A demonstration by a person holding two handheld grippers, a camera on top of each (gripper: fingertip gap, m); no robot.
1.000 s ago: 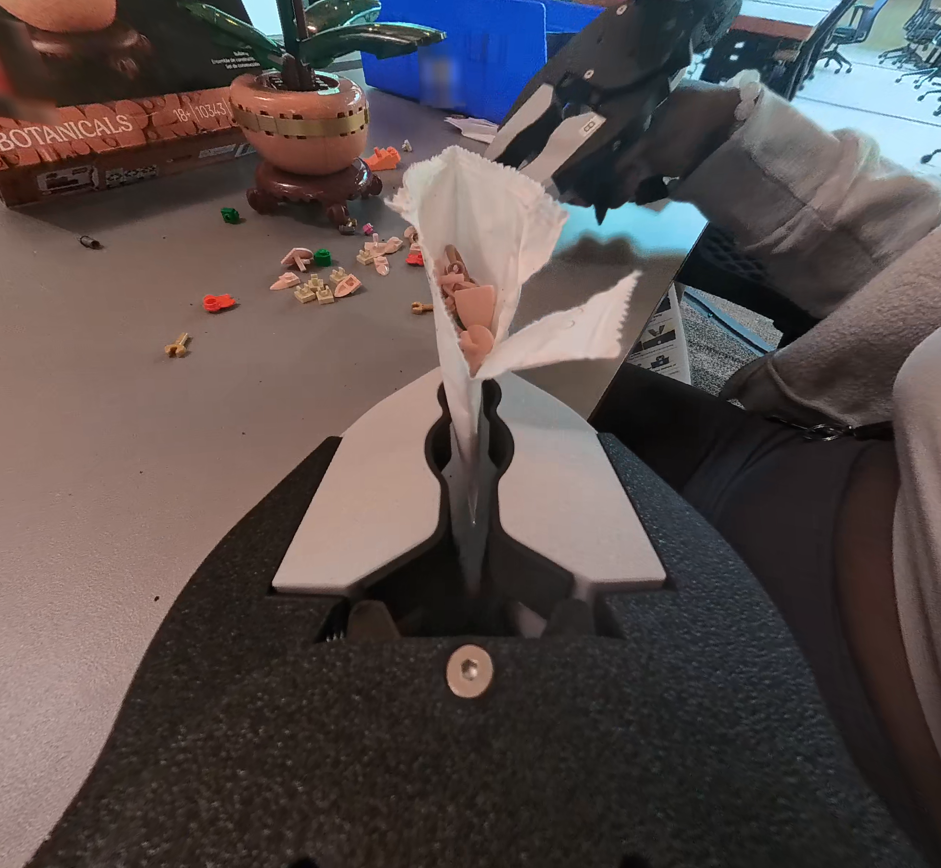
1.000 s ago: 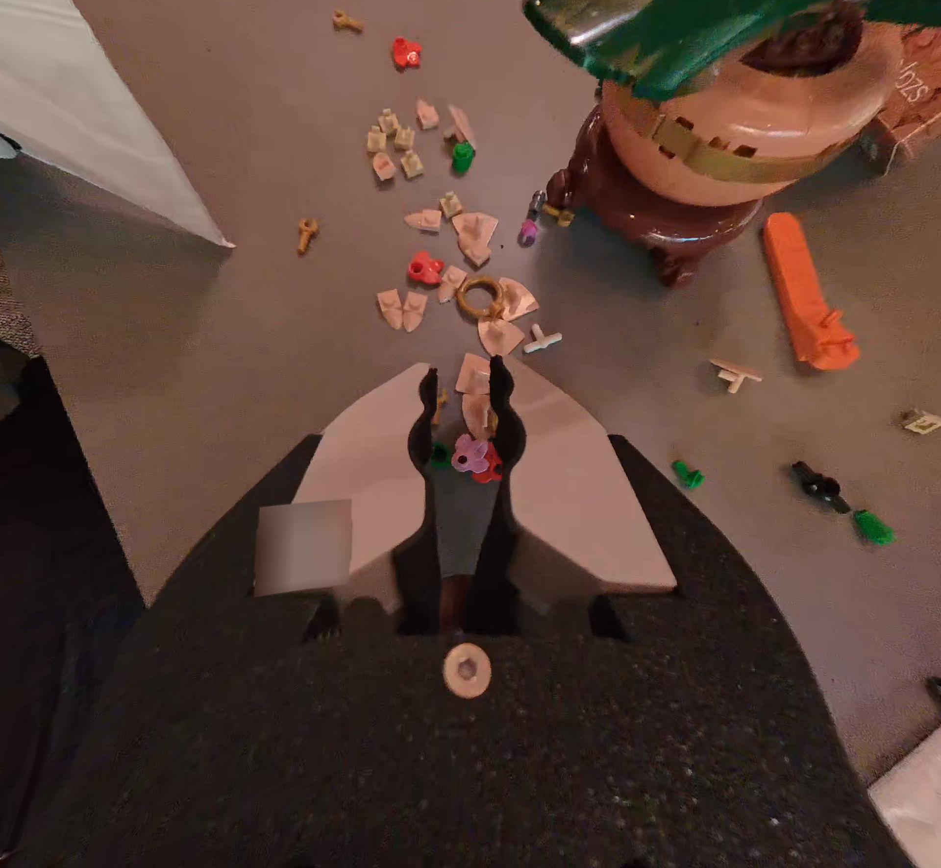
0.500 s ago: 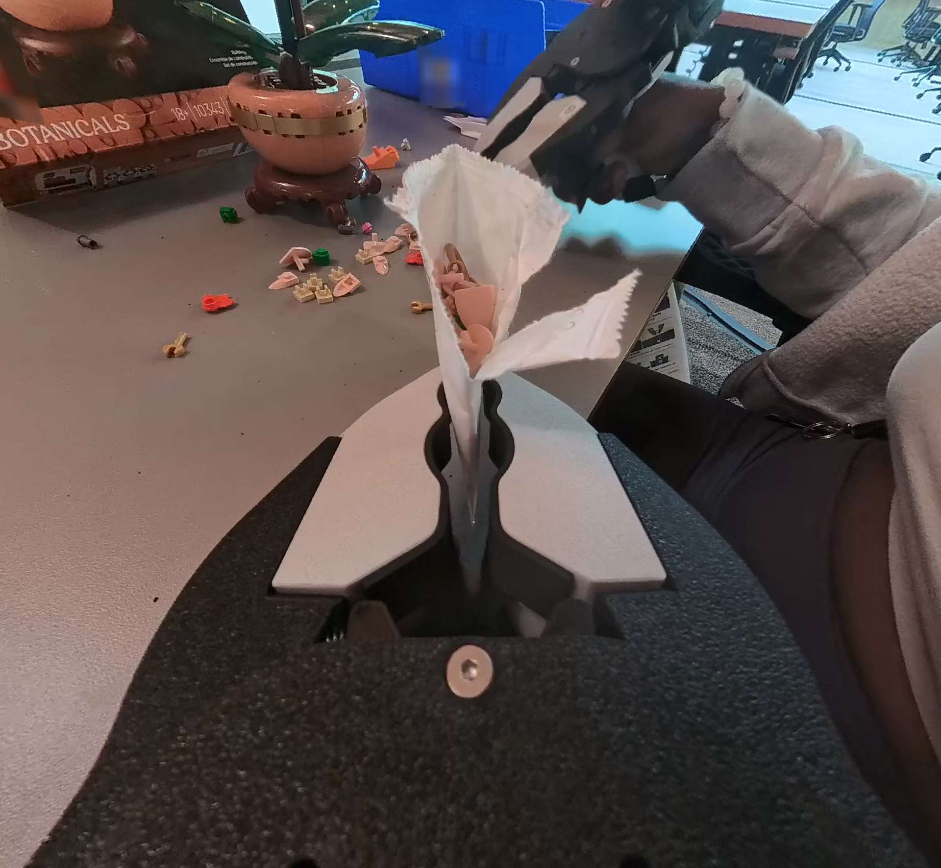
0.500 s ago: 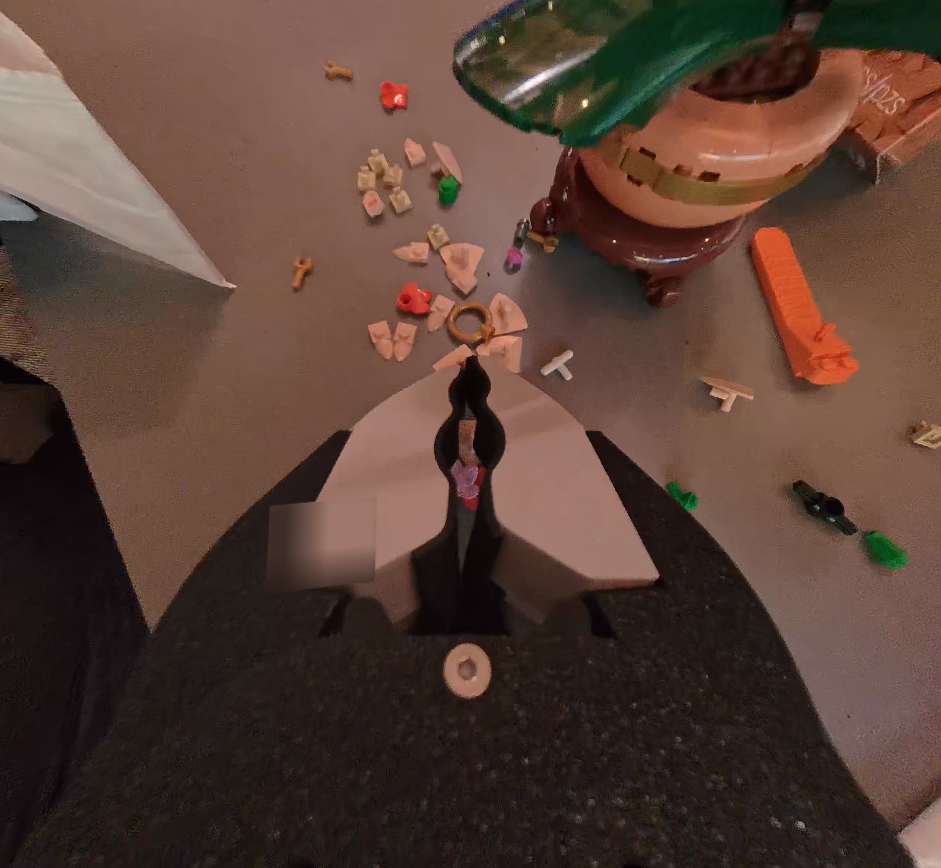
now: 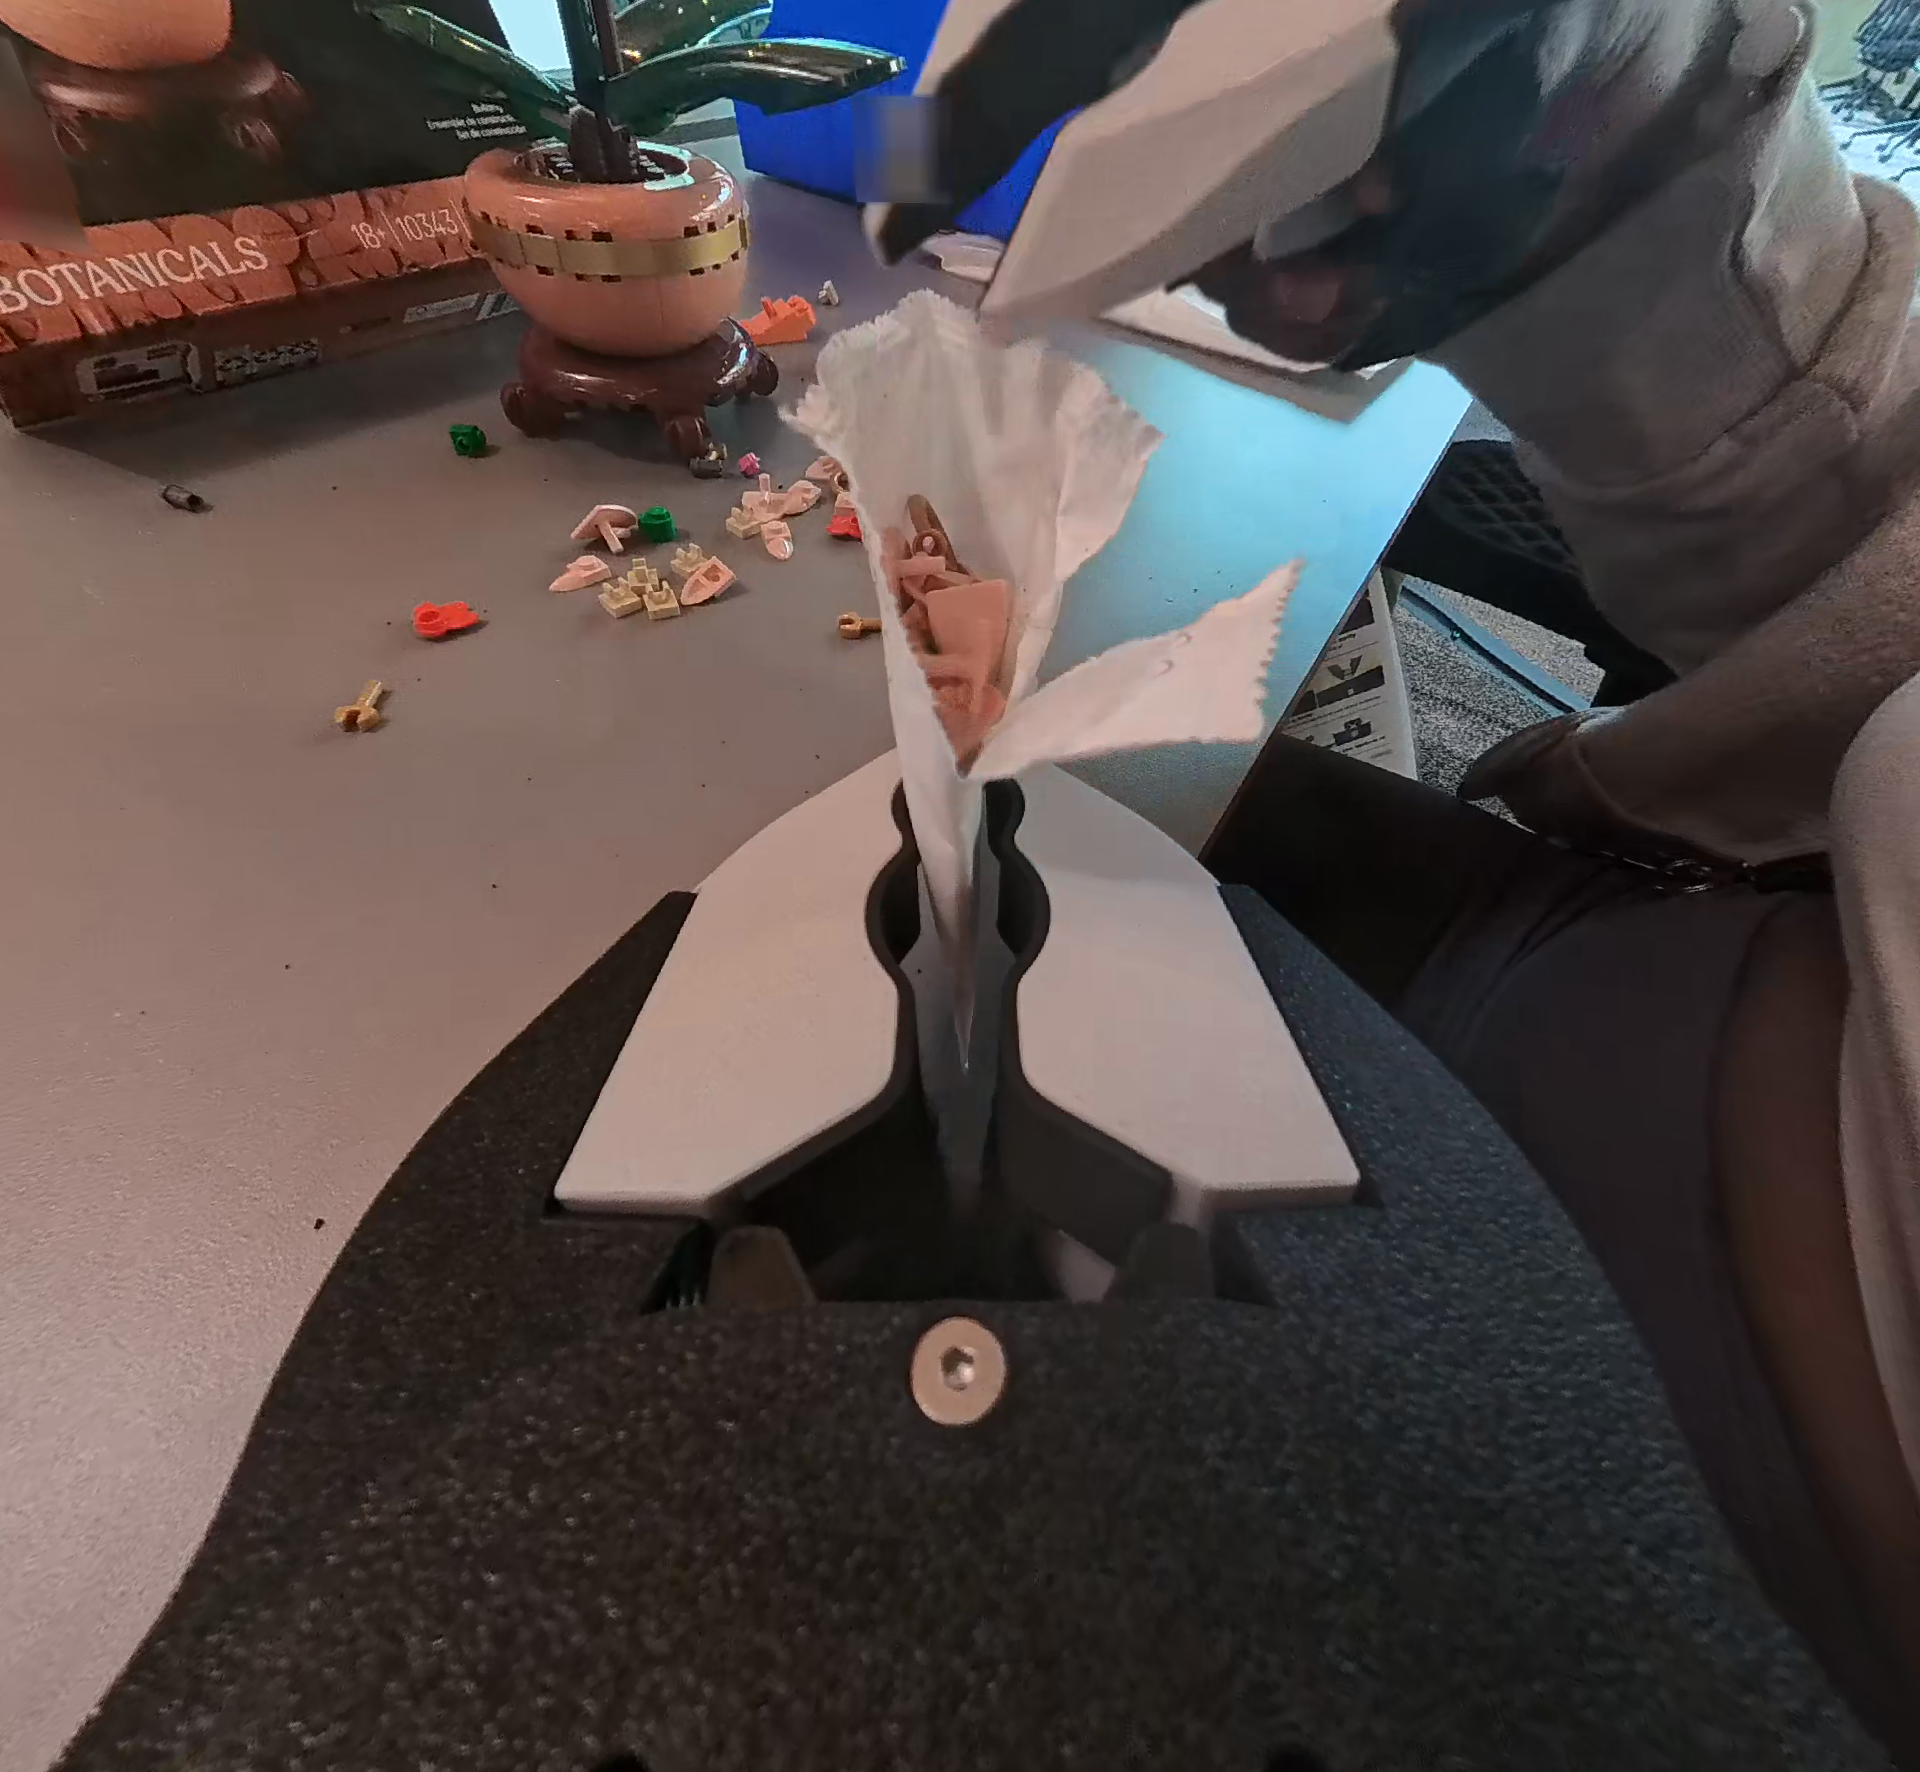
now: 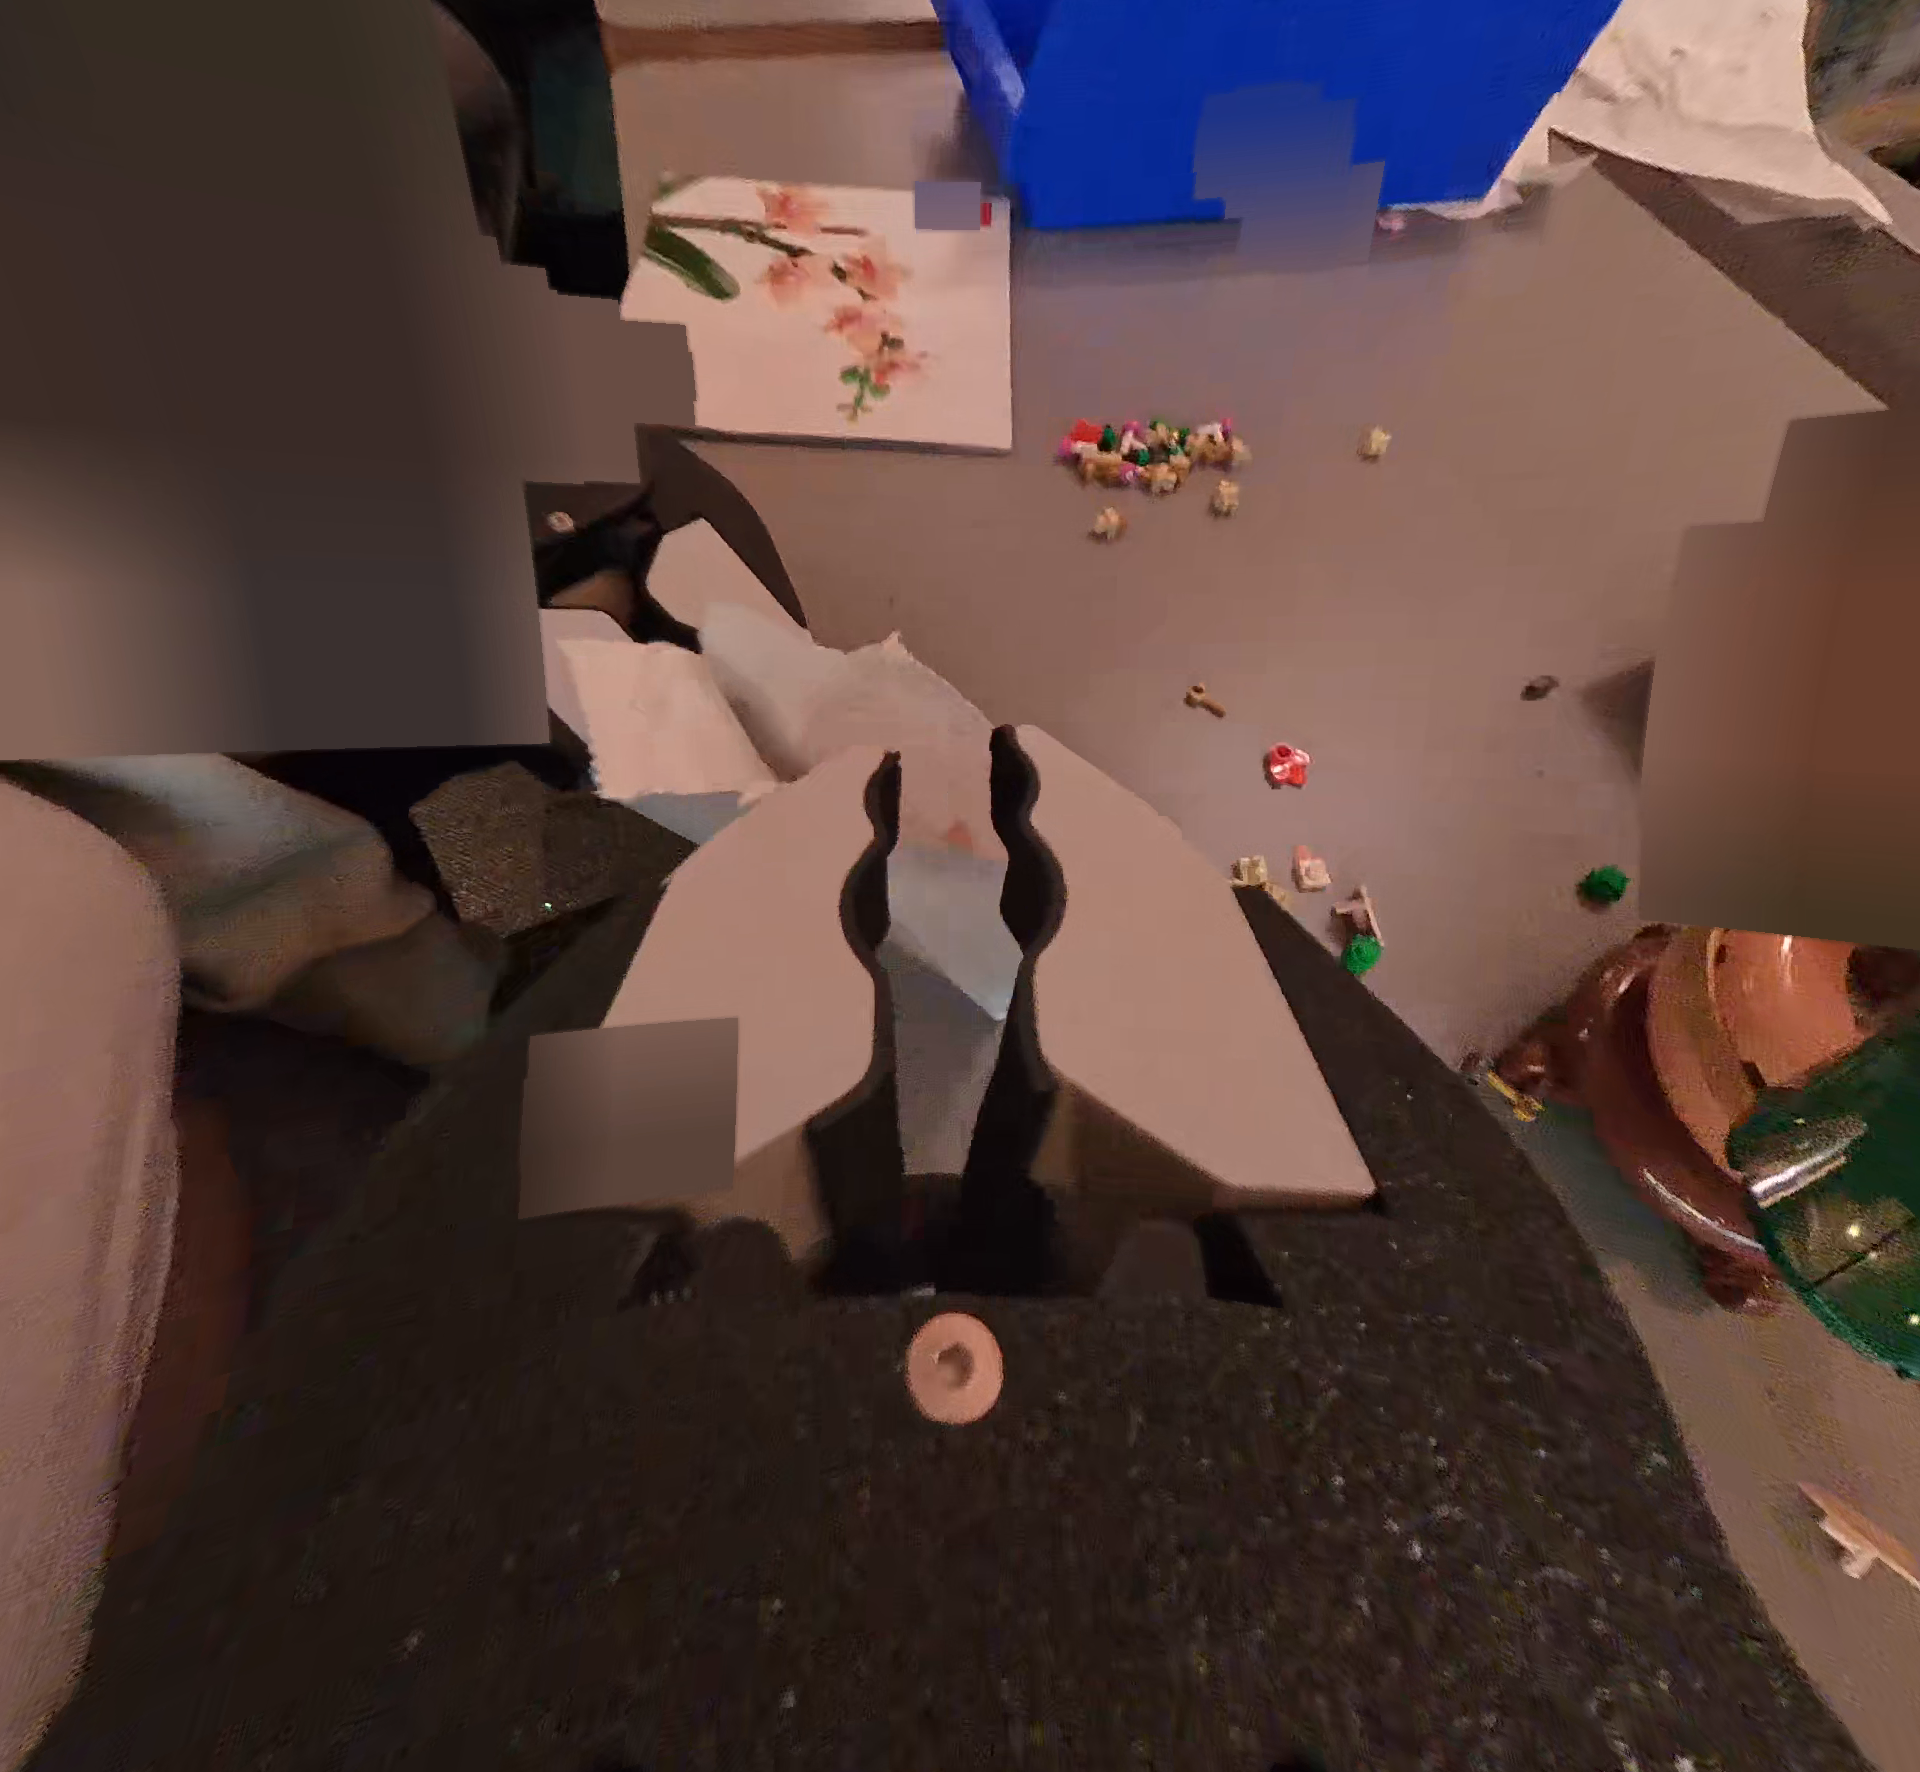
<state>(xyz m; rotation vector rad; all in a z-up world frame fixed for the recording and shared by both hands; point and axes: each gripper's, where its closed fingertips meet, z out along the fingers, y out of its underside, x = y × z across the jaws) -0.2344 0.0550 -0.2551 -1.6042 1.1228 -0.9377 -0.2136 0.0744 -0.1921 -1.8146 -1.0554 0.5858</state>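
White bag (image 5: 977,517), pinched by the left gripper (image 5: 958,849), holds pink bricks (image 5: 951,610); the right gripper (image 6: 943,766) gapes above; more bricks (image 5: 665,569) mid-frame.

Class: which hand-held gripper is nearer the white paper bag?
Left. The left hand-held gripper is shut on the white paper bag; the right hand-held gripper hangs open just above its mouth.

The left claw (image 5: 956,849) stands at the near edge of the grey worktop (image 5: 208,891), pinching the bottom of an upright torn white paper bag (image 5: 966,475) with pink toy pieces inside, and the right claw (image 5: 935,268) hangs just above the bag's mouth, its fingers apart. Behind the bag lies a scatter of small toy bricks (image 5: 665,569). Beyond them stands a brick-built plant pot (image 5: 608,268), with a printed cardboard box (image 5: 208,112) to its left and a blue plastic bin (image 5: 831,60) behind it.
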